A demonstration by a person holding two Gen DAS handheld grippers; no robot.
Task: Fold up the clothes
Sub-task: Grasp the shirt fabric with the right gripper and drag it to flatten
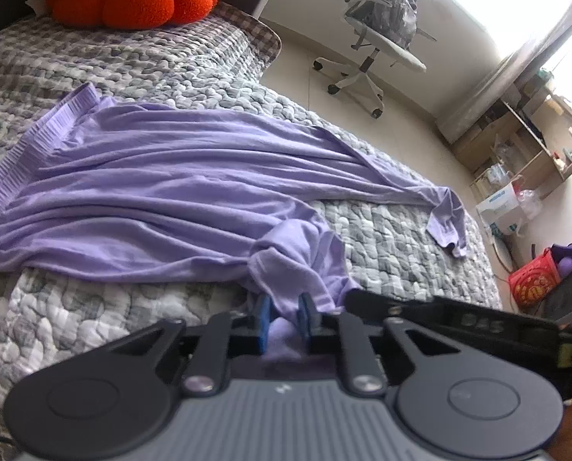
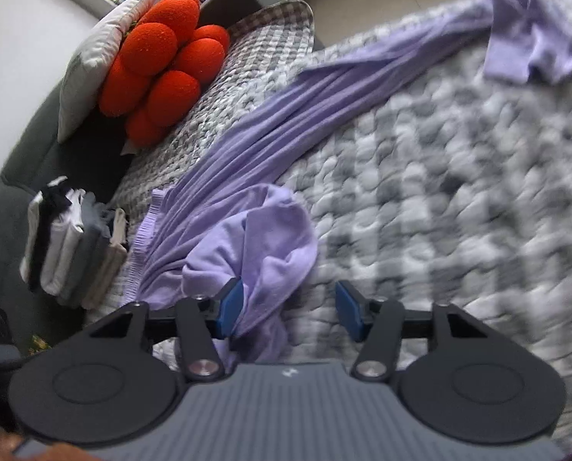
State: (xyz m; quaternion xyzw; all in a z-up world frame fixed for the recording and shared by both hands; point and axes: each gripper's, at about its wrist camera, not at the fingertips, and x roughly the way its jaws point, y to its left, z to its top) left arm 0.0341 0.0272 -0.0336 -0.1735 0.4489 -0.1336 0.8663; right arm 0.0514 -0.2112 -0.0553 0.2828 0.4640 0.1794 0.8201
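Pinching a bunched fold of the lilac garment (image 1: pixel 163 188) between its blue pads, your left hand-held gripper (image 1: pixel 284 322) sat nearly closed at the bed's (image 1: pixel 393 246) near edge. Your right hand-held gripper (image 2: pixel 289 313) stood partly open, 1 pad (image 2: pixel 230 309) touching a crumpled sleeve, the other clear over the quilt. The garment lay stretched across the quilted bed, below the red cushion (image 2: pixel 159 65).

Quilted grey bed (image 1: pixel 382 238) bears purple garment (image 1: pixel 163 184) (rumpled) and orange cushion (image 1: pixel 132 0).
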